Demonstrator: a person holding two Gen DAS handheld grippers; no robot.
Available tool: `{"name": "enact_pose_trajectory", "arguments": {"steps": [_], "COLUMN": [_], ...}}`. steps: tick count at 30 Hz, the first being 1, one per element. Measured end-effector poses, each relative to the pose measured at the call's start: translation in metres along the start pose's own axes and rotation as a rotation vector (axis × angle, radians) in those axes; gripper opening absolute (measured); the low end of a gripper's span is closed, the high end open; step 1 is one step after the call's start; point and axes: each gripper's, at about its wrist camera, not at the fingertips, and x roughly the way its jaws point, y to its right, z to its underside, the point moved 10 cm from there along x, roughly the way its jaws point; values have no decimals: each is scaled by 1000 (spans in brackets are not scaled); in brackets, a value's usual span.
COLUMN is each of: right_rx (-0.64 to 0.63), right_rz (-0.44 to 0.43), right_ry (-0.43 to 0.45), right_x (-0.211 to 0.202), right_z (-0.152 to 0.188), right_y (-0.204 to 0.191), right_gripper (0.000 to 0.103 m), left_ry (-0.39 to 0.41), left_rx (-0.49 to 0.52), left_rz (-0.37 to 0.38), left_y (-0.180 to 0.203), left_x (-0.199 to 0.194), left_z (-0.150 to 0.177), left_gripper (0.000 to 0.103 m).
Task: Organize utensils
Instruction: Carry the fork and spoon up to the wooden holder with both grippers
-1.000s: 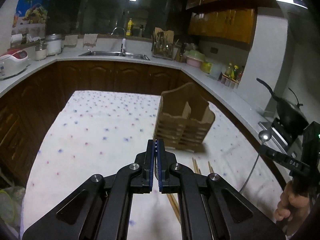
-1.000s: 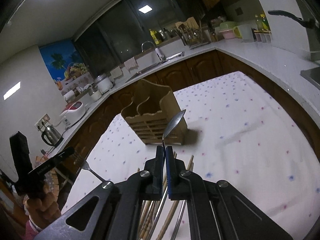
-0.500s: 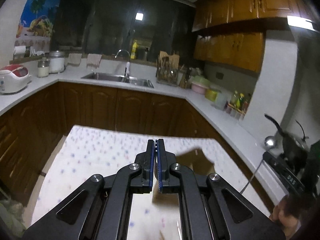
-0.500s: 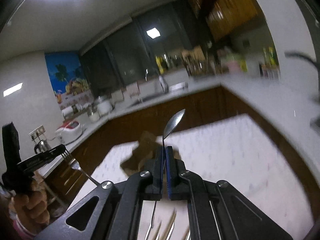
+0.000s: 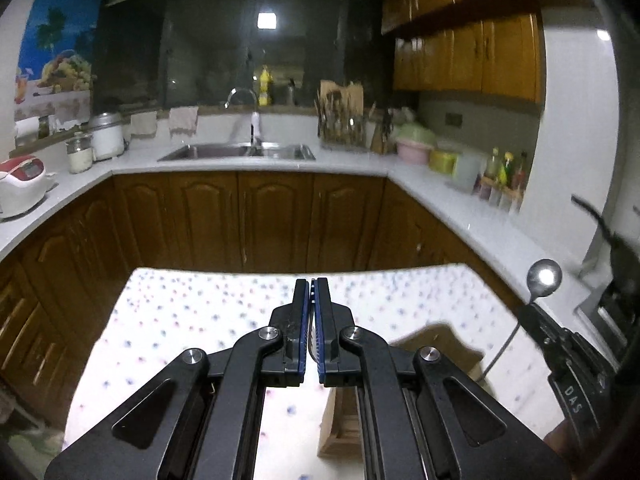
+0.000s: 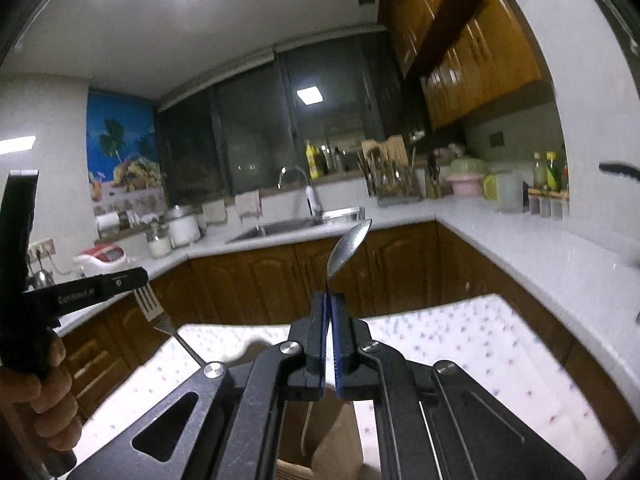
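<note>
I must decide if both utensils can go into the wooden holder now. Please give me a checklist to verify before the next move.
1. Right gripper shut on the spoon: ok.
2. Left gripper shut on the fork: ok.
3. Wooden holder below both grippers: ok, seen under their frames.
4. Holder compartments free: cannot tell, mostly hidden.
5. Handles aimed down toward the holder: ok, spoon bowl and fork tines point up.
6. Handles lined up over an opening: cannot tell.
</note>
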Motion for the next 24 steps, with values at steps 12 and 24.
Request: {"name": "enact_pose_trajectory", "arguments": {"steps": [12,24], "right_rx": [25,38], "right_rz": [-32,-42], "right_ry": [-165,-190], "right_x": [22,22], "right_z": [56,56], "right_y": [11,9], "right_gripper": [3,8], "left_ry": [-96,-118], "left_rx": [38,17], "left_rz": [40,55], "left_y": [20,21], "left_x": [23,19], "left_z": [41,41], "left_gripper": [3,15]}}
